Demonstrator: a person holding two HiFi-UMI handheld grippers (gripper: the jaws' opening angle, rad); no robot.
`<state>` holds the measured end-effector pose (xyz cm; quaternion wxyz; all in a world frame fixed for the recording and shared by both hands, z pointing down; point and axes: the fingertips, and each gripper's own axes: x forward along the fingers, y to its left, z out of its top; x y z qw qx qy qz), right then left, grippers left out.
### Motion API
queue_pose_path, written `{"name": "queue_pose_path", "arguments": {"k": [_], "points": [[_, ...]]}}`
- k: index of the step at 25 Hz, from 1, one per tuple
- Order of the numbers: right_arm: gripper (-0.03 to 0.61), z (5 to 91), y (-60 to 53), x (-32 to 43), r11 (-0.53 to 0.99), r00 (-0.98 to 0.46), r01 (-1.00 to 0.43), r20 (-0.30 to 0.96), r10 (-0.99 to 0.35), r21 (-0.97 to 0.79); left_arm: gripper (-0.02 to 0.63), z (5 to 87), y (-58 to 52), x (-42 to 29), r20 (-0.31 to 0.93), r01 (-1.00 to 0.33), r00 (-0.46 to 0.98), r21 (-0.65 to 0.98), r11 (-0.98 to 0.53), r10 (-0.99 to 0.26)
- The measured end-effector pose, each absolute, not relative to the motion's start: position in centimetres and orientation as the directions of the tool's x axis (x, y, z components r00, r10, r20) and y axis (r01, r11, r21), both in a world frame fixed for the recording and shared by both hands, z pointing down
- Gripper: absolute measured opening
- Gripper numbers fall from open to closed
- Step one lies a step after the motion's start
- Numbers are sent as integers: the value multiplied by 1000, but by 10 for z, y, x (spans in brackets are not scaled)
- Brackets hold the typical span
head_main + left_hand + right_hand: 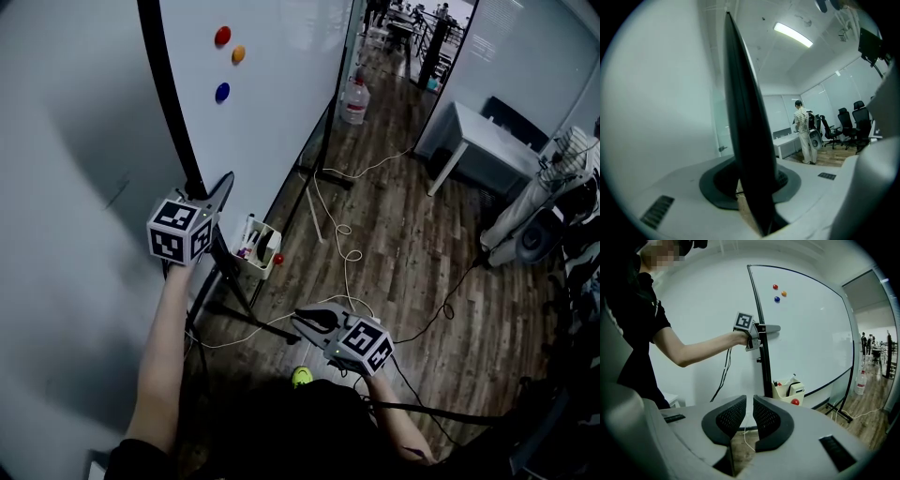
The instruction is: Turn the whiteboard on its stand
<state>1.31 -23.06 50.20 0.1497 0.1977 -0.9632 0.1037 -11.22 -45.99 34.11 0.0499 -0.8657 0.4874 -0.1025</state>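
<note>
Looking down from the head view, you can't see the top of the whiteboard [272, 112] because the picture cuts it off. In the left gripper view its black edge [750, 140] fills the middle and hides much of the room behind. The left gripper [214, 194] is held out in front on a straight bare arm [159, 356], pointing nearly level, with its jaws squeezed onto that black edge partway up the board. The right gripper [305, 321] sits lower, well apart from the board and aimed toward the stand [246, 317], its jaws closed to a thin slit with nothing in them.
</note>
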Motion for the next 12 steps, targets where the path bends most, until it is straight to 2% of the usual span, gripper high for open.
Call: {"name": "queue_pose_path", "arguments": {"k": [6, 12], "points": [[44, 502, -228, 12, 900, -876, -413, 334, -349, -141, 64, 341, -460, -117, 122, -862, 484, -106, -496, -867], [43, 500, -223, 11, 899, -874, -412, 341, -345, -147, 58, 335, -455, -117, 130, -861, 492, -73, -503, -861]]}}
